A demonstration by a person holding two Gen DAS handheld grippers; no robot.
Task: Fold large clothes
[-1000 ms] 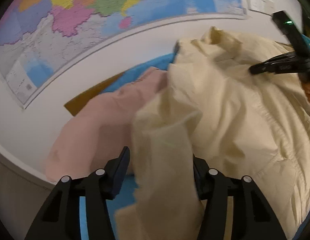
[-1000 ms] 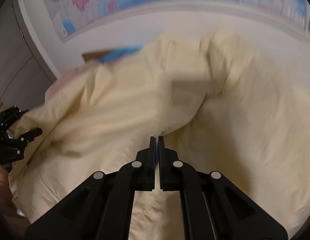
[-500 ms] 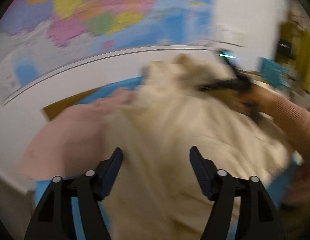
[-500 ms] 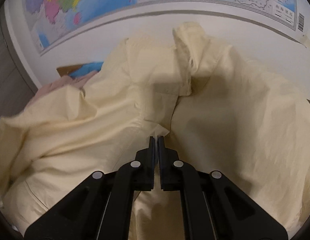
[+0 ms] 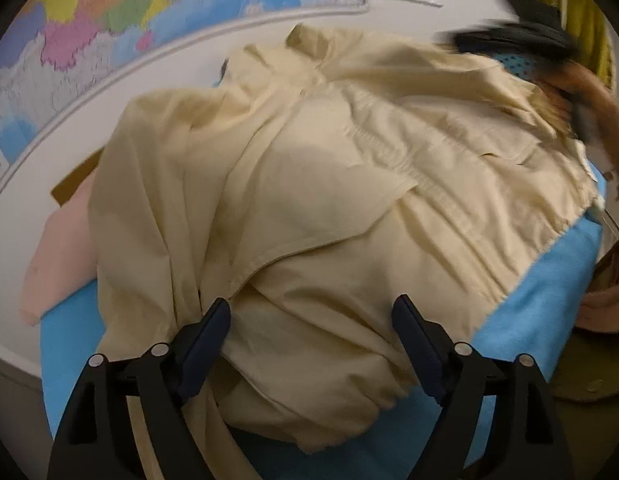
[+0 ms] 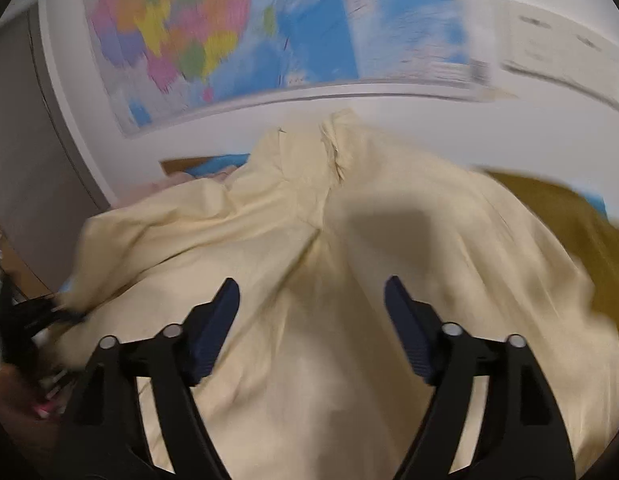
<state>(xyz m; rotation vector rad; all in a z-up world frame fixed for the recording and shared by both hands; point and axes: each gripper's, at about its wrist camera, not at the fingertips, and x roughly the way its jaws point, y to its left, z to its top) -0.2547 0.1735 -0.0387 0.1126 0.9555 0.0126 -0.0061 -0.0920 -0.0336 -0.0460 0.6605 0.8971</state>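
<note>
A large cream-yellow garment [image 5: 329,184] lies rumpled on the blue table cover [image 5: 541,300]; it also fills the right wrist view [image 6: 349,280]. My left gripper [image 5: 311,320] is open and holds nothing, just above the garment's near hem. My right gripper [image 6: 311,304] is open and empty above the garment's middle. It also shows blurred at the top right of the left wrist view [image 5: 509,36], over the garment's far right part. The left gripper shows blurred at the left edge of the right wrist view [image 6: 37,316].
A pink garment [image 5: 61,248] lies under the cream one at the left. A mustard-olive cloth [image 6: 549,216] lies at the right. A white wall with a coloured map [image 5: 109,20] stands behind the table. A grey cabinet [image 6: 25,160] is at the left.
My right gripper has opened and let go of the cream fabric. The garment has dropped and spread flatter on the table. My left gripper stays open and has swung right over the hem.
</note>
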